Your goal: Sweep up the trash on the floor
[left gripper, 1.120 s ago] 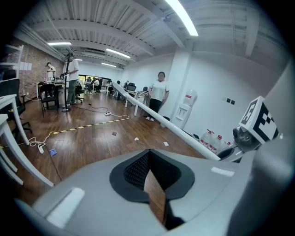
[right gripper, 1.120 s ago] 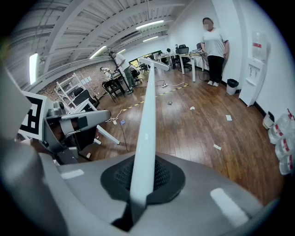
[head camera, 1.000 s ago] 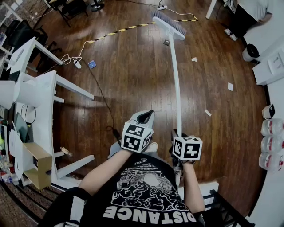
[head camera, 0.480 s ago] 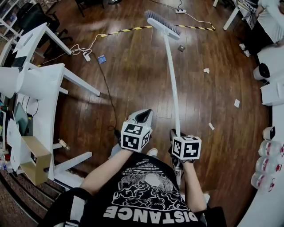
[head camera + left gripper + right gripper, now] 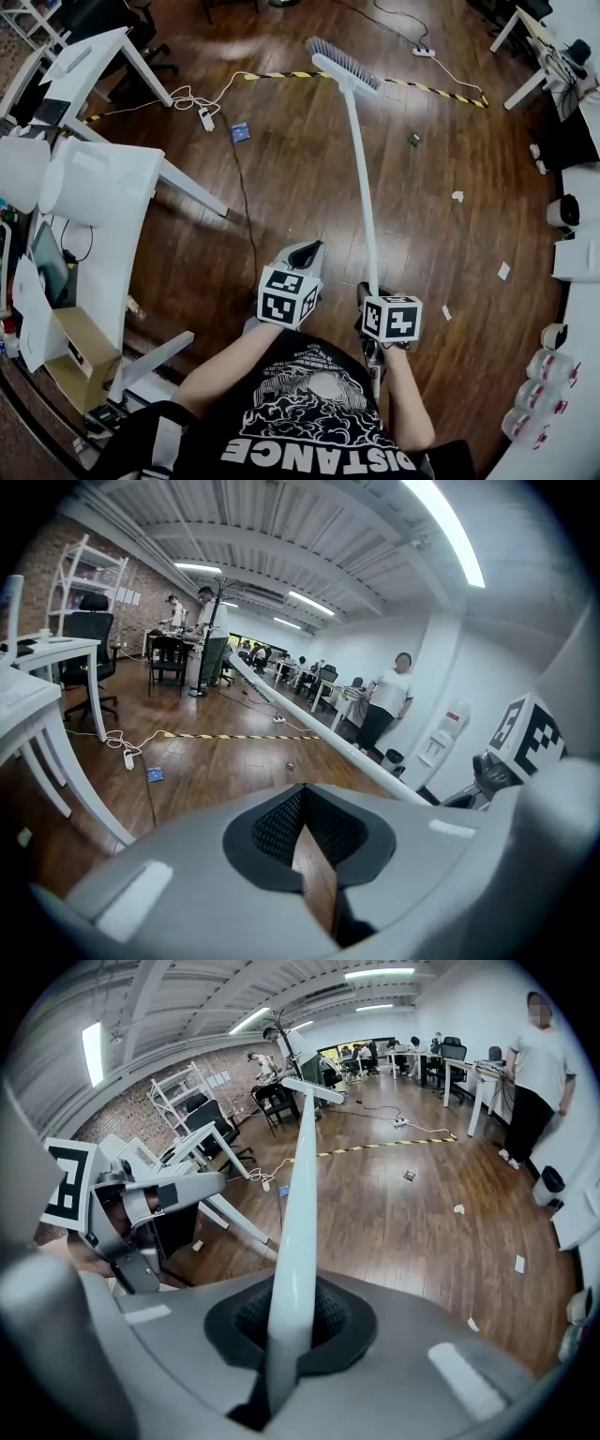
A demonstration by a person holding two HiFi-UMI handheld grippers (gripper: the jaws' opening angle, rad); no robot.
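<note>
A broom with a long white handle (image 5: 361, 206) reaches from my right gripper (image 5: 368, 292) to its brush head (image 5: 342, 64), far out by the striped floor tape. The right gripper (image 5: 291, 1321) is shut on the handle (image 5: 298, 1194). My left gripper (image 5: 307, 251) hangs beside it, shut and holding nothing (image 5: 305, 832). White paper scraps (image 5: 457, 196) (image 5: 503, 271) (image 5: 445, 312) and a small dark piece (image 5: 413, 140) lie on the wooden floor right of the handle. The same scraps (image 5: 458, 1209) (image 5: 519, 1264) show in the right gripper view.
White desks (image 5: 103, 178) stand to the left, with a cardboard box (image 5: 70, 361) beneath. A power strip and cable (image 5: 204, 117), a small blue object (image 5: 240, 132) and yellow-black tape (image 5: 281, 75) lie on the floor. Water bottles (image 5: 539, 394) line the right wall. A person (image 5: 534, 1063) stands at far right.
The view has turned left. The brush head has swung left across the floor, away from the small dark piece. Both grippers keep their grip and spacing.
</note>
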